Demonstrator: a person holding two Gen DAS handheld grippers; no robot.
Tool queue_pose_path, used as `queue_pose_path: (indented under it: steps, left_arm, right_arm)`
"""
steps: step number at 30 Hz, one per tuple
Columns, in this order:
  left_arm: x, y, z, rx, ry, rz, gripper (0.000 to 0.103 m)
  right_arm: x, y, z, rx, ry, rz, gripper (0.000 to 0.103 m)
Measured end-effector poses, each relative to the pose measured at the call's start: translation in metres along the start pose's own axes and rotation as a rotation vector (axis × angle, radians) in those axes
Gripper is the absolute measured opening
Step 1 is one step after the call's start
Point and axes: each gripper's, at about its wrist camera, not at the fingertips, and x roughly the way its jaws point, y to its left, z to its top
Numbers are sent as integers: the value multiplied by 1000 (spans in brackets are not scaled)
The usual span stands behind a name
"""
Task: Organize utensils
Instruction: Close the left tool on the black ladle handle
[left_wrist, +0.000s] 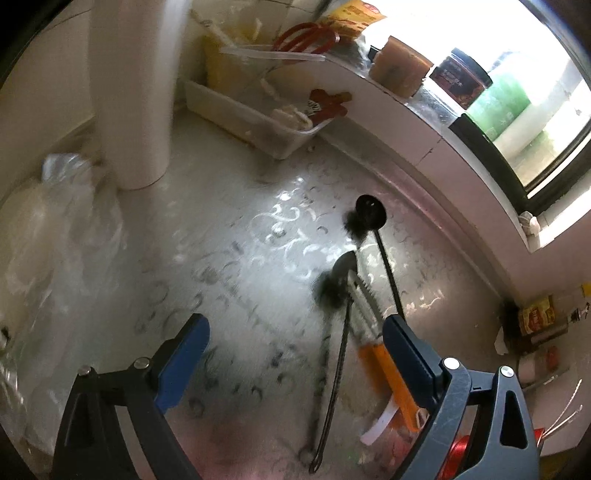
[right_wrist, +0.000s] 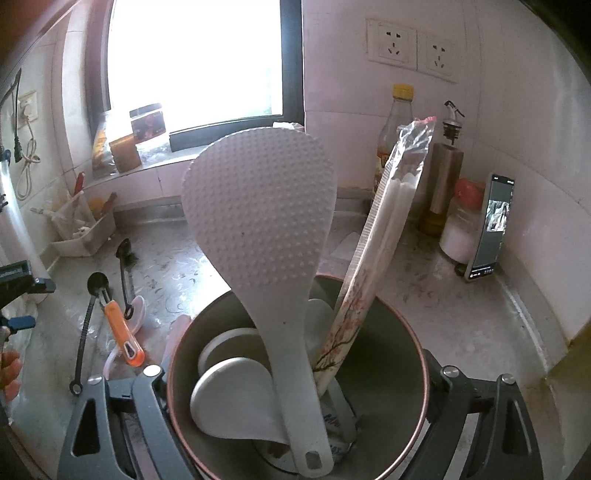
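Three loose on the table (left_wrist: 229, 266), just right of the left tongs (left_wrist: 295, 325): round black ladle (left_wrist: 371, 212) farthest, dark spoon (left_wrist: 341, 269) nearer, orange-handled peeler (left_wrist: 373, 354) between their thin handles, all close together and overlapping. Under the peeler's near end, a white spoon (left_wrist: 380, 421). Left tongs held wide apart over bare table, gripping nothing.

More already standing in the pot (right_wrist: 388, 325): white rice paddle (right_wrist: 258, 221) upright, wrapped chopsticks (right_wrist: 388, 221) leaning right, pale spoons (right_wrist: 229, 398) low inside. Right tongs (right_wrist: 295, 406) clamped on the pot's sides, tips hidden behind it.

Far left, against the wall, a white tray (left_wrist: 236, 114) with red-handled tools. Left of that, a tall white roll (left_wrist: 136, 92) and a crumpled plastic bag (left_wrist: 55, 221). Jars along the window sill (left_wrist: 406, 110). Right of the pot, an oil bottle (right_wrist: 395, 147), a steel dispenser (right_wrist: 445, 177) and a propped phone (right_wrist: 491, 229).
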Motion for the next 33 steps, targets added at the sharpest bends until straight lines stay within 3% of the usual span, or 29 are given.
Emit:
queue_pose_path:
  steps: [8,19,28,31,33]
  left_arm:
    - [21,-19,30,141,16,-51,95]
    - [71,-37,61,241,175,-28,95]
    - [83,-53,55,305,153,-89,95]
    - [87,-55,56,311,153,-79,95]
    - [89,-56,56,317,151,-61,88]
  right_arm:
    - [0,1,1,-1,5,-9,92]
    - [2,2,1,-1,20,-20,92]
    - [3,3,1,-4,29,-24,91]
    - [4,4,1,-5,28,-25,92]
    - [5,4,1,-5,28,-24,91]
